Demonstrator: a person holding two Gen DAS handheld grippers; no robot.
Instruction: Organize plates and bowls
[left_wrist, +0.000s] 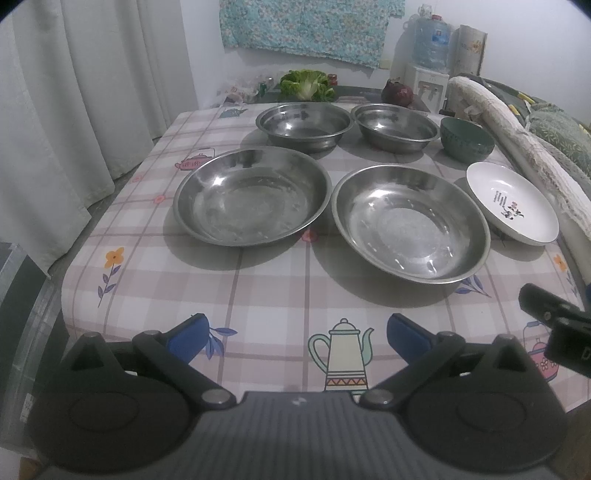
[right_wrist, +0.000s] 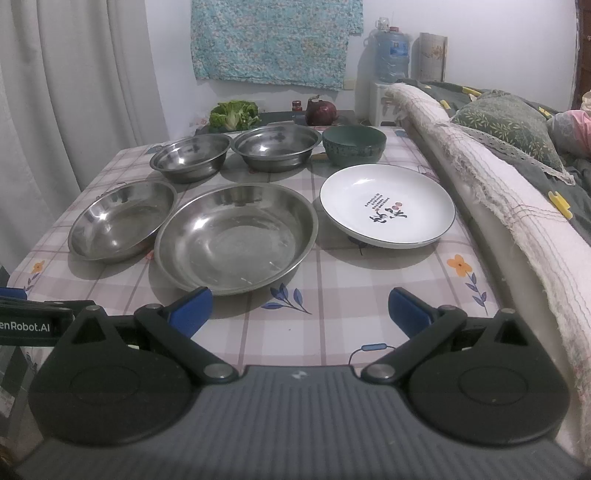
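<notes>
The left claw has its two blue-tipped fingers spread wide apart, and nothing is between them. The right claw is in the same pose (its jaws also stand far from each other, with nothing gripped). Both point forward, level and side by side; each one shows at the edge of the other's view.

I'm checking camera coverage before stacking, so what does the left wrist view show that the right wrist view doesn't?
Only the left wrist view shows the teapot print on the tablecloth and the water dispenser's taps. Only the right wrist view shows the pink bedding and the leaf-patterned pillow. Both share two large steel plates, two steel bowls, the green bowl, the white plate and the lettuce. The left gripper and right gripper are open.
</notes>
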